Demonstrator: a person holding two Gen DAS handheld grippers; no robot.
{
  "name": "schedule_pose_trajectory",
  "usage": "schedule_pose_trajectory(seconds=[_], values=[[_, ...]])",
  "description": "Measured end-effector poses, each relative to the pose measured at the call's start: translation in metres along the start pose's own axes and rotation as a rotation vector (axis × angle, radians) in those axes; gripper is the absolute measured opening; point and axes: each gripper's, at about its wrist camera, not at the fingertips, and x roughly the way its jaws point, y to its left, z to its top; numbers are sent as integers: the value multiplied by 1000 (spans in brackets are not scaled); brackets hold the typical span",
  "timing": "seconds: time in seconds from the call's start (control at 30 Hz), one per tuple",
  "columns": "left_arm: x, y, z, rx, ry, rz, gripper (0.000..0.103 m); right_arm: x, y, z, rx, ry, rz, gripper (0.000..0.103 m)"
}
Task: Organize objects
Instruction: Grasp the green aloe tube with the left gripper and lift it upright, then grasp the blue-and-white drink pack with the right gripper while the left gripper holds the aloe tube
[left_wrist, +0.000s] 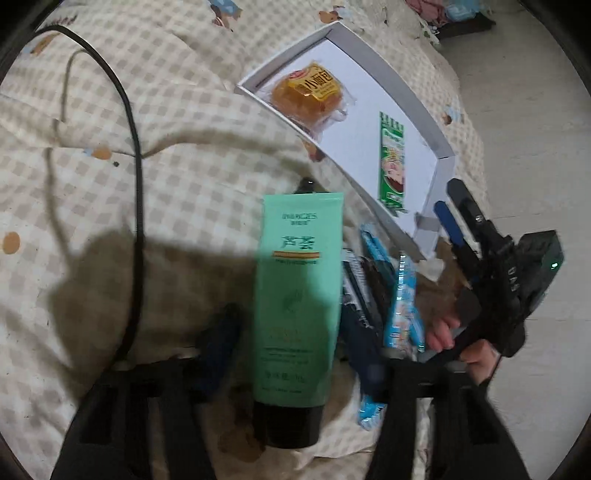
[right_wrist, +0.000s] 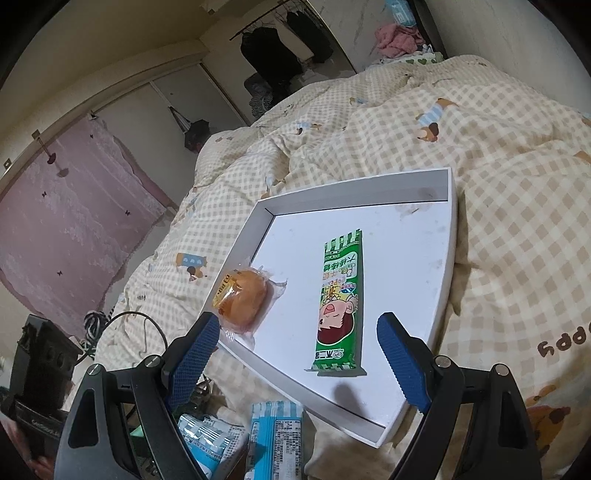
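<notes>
A green tube (left_wrist: 299, 295) with a black cap lies on the checked quilt (left_wrist: 184, 147), lengthwise between the blurred fingers of my left gripper (left_wrist: 291, 347). A gap shows on each side, so the pads stand apart from it. My right gripper (right_wrist: 299, 354) hangs open and empty over the near edge of the white tray (right_wrist: 354, 192), and is also seen as the right gripper (left_wrist: 447, 194) from the left wrist. In the tray (left_wrist: 443, 162) lie a wrapped bun (right_wrist: 242, 299) and a green snack stick (right_wrist: 340, 302).
Blue snack packets (left_wrist: 404, 302) lie beside the tube, and the packets (right_wrist: 275, 439) sit just short of the tray. A black cable (left_wrist: 136, 221) runs across the quilt on the left. A hand (left_wrist: 443, 332) holds the right gripper's handle. Bare floor (left_wrist: 517, 110) lies beyond the bed.
</notes>
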Motion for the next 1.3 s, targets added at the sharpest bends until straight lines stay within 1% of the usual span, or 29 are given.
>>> schedule_pose_trajectory(seconds=[0.03, 0.07, 0.1, 0.13, 0.17, 0.2, 0.27, 0.33, 0.37, 0.43, 0.5, 0.53, 0.57, 0.63, 0.7, 0.77, 0.83, 0.9, 0.93, 0.97, 1.17, 1.27, 1.3], values=[[1, -1, -1, 6, 0, 9, 46, 0, 0, 0, 1, 1, 1, 88], [-3, -3, -4, 16, -23, 17, 46, 0, 0, 0, 1, 3, 3, 88], [-8, -5, -6, 24, -60, 29, 46, 0, 0, 0, 1, 3, 4, 88], [-14, -9, -10, 48, -118, 54, 46, 0, 0, 0, 2, 3, 5, 88], [-24, -16, -14, 95, -184, 84, 46, 0, -1, 0, 6, 4, 12, 88], [-31, -19, -15, 118, -213, 88, 46, 0, -2, -1, 13, 7, 21, 88], [-43, -21, -15, 143, -258, 93, 46, 0, -5, -2, 44, 21, 60, 88], [-54, -21, -14, 160, -282, 131, 46, 0, -11, -2, 91, 30, 97, 88], [-58, -18, -14, 161, -288, 132, 46, 0, -15, -3, 116, 31, 108, 88], [-61, -13, -10, 171, -278, 104, 46, -1, -18, -3, 141, 28, 129, 88], [-61, -5, -5, 161, -275, 96, 46, -1, -20, -3, 159, 27, 147, 88], [-58, 1, 1, 152, -252, 83, 46, -1, -20, -4, 161, 28, 149, 88], [-54, 10, 7, 130, -237, 83, 46, 0, -20, -4, 160, 29, 149, 88], [-46, 22, 14, 95, -236, 94, 46, 0, -18, -5, 155, 29, 146, 88], [-36, 27, 21, 85, -235, 84, 46, 1, -17, -6, 153, 32, 149, 88], [-26, 29, 27, 101, -235, 76, 46, 1, -17, -6, 158, 35, 159, 88], [-16, 28, 30, 150, -243, 77, 46, 2, -19, -7, 167, 39, 170, 88], [-8, 29, 31, 185, -237, 75, 46, 6, -20, -8, 180, 59, 192, 88], [-5, 30, 31, 196, -231, 61, 46, 8, -20, -8, 186, 69, 199, 88], [-2, 31, 32, 201, -224, 55, 46, 9, -20, -9, 187, 74, 192, 88], [4, 31, 30, 204, -210, 71, 46, 8, -16, -12, 174, 75, 169, 88], [9, 27, 28, 230, -213, 103, 46, 5, -7, -12, 134, 79, 110, 88], [9, 24, 26, 249, -221, 122, 46, 5, -1, -10, 104, 100, 80, 88]])
